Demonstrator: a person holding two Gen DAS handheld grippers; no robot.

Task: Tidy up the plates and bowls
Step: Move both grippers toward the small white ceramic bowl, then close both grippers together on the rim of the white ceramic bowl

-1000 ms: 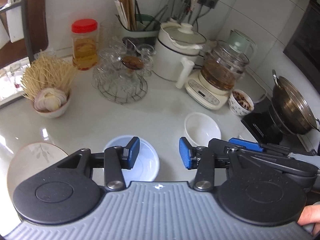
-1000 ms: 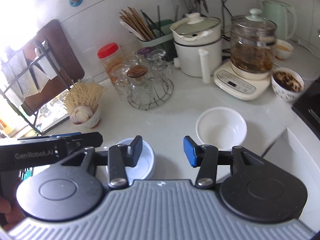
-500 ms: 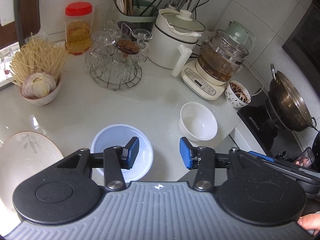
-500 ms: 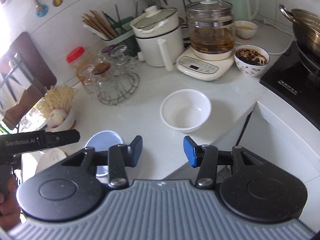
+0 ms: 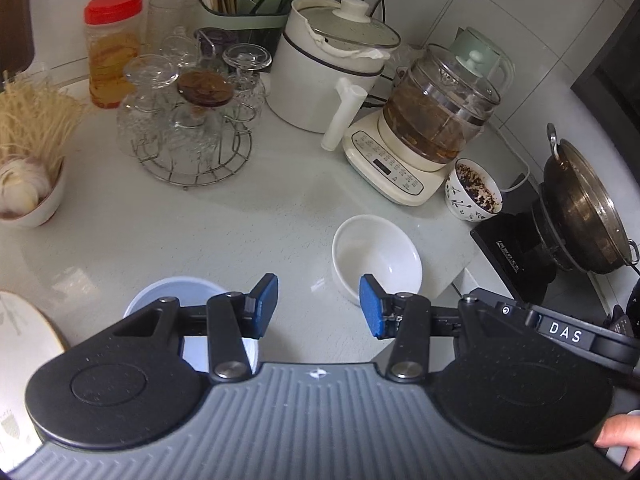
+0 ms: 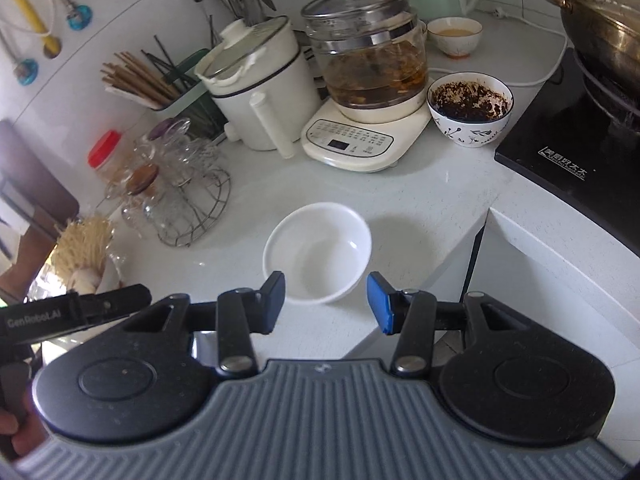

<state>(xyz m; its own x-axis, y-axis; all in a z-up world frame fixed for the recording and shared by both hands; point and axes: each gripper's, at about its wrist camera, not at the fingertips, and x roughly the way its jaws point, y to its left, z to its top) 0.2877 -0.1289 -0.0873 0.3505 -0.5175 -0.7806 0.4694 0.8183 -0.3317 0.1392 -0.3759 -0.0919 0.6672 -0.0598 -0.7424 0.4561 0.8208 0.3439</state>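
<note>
sitting empty on the pale counter [image 5: 248,240], the white bowl [image 6: 318,254] lies just beyond the right gripper [image 6: 326,304], whose fingers stand apart with nothing between them. the left gripper [image 5: 318,306], fingers likewise apart and bare, hangs over an empty pale blue bowl [image 5: 160,292], a leaf-patterned plate [image 5: 20,344] at its left. behind, a patterned bowl [image 6: 470,108] holds dark crumbs and a glass kettle [image 6: 372,60] holds brown liquid.

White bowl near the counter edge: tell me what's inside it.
The white bowl looks empty: bare glossy inside, only a glint and shadow. The right gripper, jaws open, covers a strip of its near rim, so that bit stays unseen.
</note>
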